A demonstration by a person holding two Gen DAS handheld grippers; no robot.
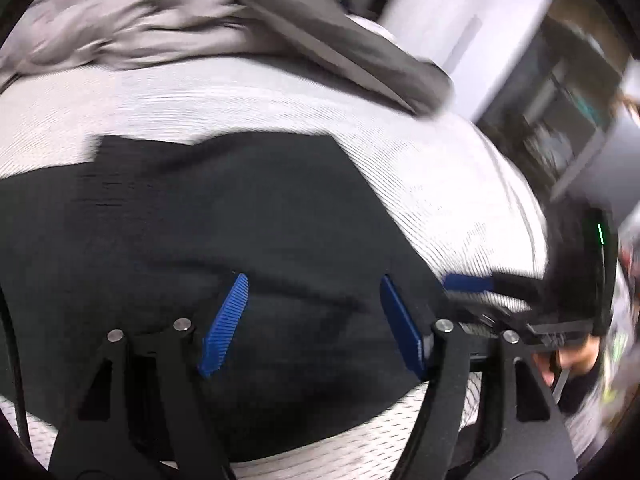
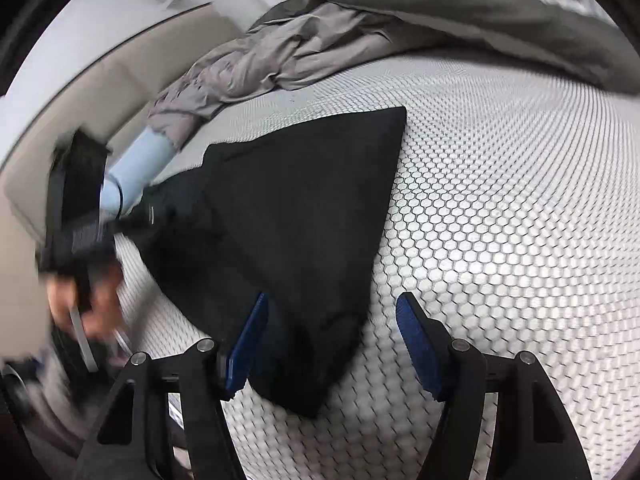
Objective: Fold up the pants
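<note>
While both tools hang released above it, the black pants (image 2: 288, 208) lie folded into a compact, flat-sided bundle on the bed (image 2: 500, 200), whose cover is a pale fabric with a honeycomb weave. The left tool (image 1: 314, 324) stands with its ribbed blue pads apart over the middle of the pants, nothing pinched between them; it looks free to press or pick a new edge. The right tool (image 2: 332, 344) is likewise spread, straddling the near corner of the pants without pressing on it, probably lined up for the next fold. Beyond the pants, toward the head of the bed, a crumpled grey blanket (image 2: 280, 56) is heaped out of the way. The pants read as soft, matte and thick, with one crisp straight fold edge.
</note>
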